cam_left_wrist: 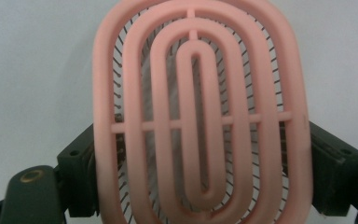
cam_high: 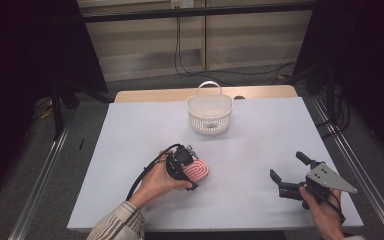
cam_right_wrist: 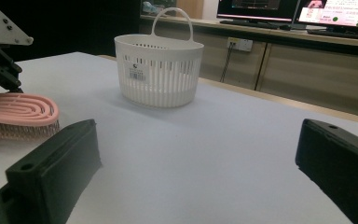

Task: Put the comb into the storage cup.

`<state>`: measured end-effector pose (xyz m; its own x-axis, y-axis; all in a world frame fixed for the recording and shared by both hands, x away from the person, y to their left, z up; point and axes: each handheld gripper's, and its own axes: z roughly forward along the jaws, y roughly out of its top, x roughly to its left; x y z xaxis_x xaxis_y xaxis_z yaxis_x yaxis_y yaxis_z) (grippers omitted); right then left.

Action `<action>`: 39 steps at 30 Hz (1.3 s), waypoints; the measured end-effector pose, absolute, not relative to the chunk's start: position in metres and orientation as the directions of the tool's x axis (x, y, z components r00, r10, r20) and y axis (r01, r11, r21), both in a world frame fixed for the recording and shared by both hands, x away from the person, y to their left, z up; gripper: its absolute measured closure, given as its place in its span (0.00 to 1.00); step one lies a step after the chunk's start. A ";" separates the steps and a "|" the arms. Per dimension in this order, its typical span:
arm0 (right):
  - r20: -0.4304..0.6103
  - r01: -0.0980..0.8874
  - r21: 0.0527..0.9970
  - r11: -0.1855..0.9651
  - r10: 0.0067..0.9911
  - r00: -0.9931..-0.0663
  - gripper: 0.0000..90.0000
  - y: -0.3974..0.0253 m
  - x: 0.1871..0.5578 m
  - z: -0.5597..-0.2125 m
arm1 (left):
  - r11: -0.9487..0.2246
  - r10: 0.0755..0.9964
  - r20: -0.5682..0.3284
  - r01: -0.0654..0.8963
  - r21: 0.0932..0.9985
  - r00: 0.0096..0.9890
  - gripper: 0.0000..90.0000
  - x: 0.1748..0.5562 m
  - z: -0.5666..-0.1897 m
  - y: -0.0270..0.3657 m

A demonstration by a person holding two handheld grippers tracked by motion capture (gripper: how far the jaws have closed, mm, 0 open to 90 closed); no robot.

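Partly hidden pink brush [cam_left_wrist: 198, 116] (bristles underneath) in left gripper [cam_left_wrist: 200, 154]

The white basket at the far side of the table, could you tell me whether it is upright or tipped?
Upright: the white basket stands on its base, handle topmost.

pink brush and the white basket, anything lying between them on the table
Nothing: the high view shows bare table between the pink brush and the white basket.
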<state>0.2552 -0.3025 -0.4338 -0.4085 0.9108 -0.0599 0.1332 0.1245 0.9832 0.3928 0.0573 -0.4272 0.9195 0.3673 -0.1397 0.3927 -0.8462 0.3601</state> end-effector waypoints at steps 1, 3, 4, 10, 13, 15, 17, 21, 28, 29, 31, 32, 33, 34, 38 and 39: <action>-0.060 0.135 0.983 0.126 0.910 -0.411 0.00 -0.302 0.255 -0.434 | -0.840 0.377 -0.145 0.403 0.363 0.915 0.20 0.393 -0.427 0.057; -0.059 0.135 0.983 0.125 0.910 -0.411 0.00 -0.302 0.256 -0.434 | -0.845 0.370 -0.140 0.396 0.361 0.918 0.20 0.393 -0.427 0.057; -0.060 0.135 0.983 0.125 0.910 -0.411 0.00 -0.302 0.256 -0.434 | -0.846 0.372 -0.136 0.396 0.358 0.918 0.20 0.393 -0.427 0.056; -0.058 0.137 0.983 0.125 0.910 -0.410 0.00 -0.302 0.256 -0.434 | -0.861 0.359 -0.114 0.376 0.343 0.926 0.19 0.390 -0.427 0.049; -0.059 0.135 0.983 0.125 0.909 -0.413 0.00 -0.302 0.255 -0.434 | -0.864 0.351 -0.109 0.366 0.347 0.930 0.19 0.391 -0.427 0.051; -0.056 0.140 0.982 0.124 0.910 -0.411 0.00 -0.303 0.255 -0.434 | -0.863 0.351 -0.109 0.366 0.349 0.930 0.19 0.390 -0.428 0.051; -0.056 0.139 0.983 0.124 0.910 -0.412 0.00 -0.303 0.255 -0.434 | -0.853 0.370 -0.106 0.383 0.356 0.923 0.19 0.388 -0.429 0.050; -0.057 0.138 0.983 0.125 0.910 -0.411 0.00 -0.302 0.255 -0.434 | -0.867 0.361 -0.072 0.363 0.340 0.930 0.20 0.385 -0.429 0.048; -0.057 0.139 0.982 0.125 0.909 -0.413 0.00 -0.302 0.255 -0.434 | -0.872 0.364 -0.064 0.364 0.327 0.929 0.21 0.386 -0.428 0.046; -0.057 0.139 0.982 0.125 0.909 -0.413 0.00 -0.302 0.255 -0.434 | -0.874 0.363 -0.063 0.363 0.324 0.930 0.21 0.386 -0.428 0.046; -0.057 0.139 0.982 0.125 0.909 -0.412 0.00 -0.302 0.255 -0.434 | -0.870 0.367 -0.063 0.367 0.331 0.928 0.21 0.385 -0.428 0.046; -0.056 0.138 0.983 0.124 0.909 -0.413 0.00 -0.302 0.255 -0.434 | -0.863 0.376 -0.068 0.376 0.337 0.924 0.21 0.385 -0.429 0.046; -0.059 0.135 0.983 0.125 0.909 -0.413 0.00 -0.302 0.255 -0.434 | -0.862 0.379 -0.067 0.378 0.337 0.923 0.21 0.384 -0.429 0.046; -0.059 0.134 0.983 0.125 0.909 -0.413 0.00 -0.302 0.255 -0.434 | -0.862 0.377 -0.068 0.377 0.338 0.924 0.21 0.385 -0.429 0.046; -0.059 0.135 0.983 0.125 0.909 -0.412 0.00 -0.303 0.255 -0.434 | -0.873 0.346 -0.068 0.348 0.343 0.936 0.21 0.385 -0.428 0.049; -0.059 0.135 0.983 0.125 0.909 -0.412 0.00 -0.302 0.255 -0.434 | -0.864 0.355 -0.075 0.358 0.355 0.932 0.21 0.385 -0.429 0.049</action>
<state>0.2554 -0.3025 -0.4341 -0.4115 0.9095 -0.0589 0.1348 0.1247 0.9830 0.3853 0.0491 -0.4286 0.9319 0.3549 -0.0752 0.3576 -0.8639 0.3546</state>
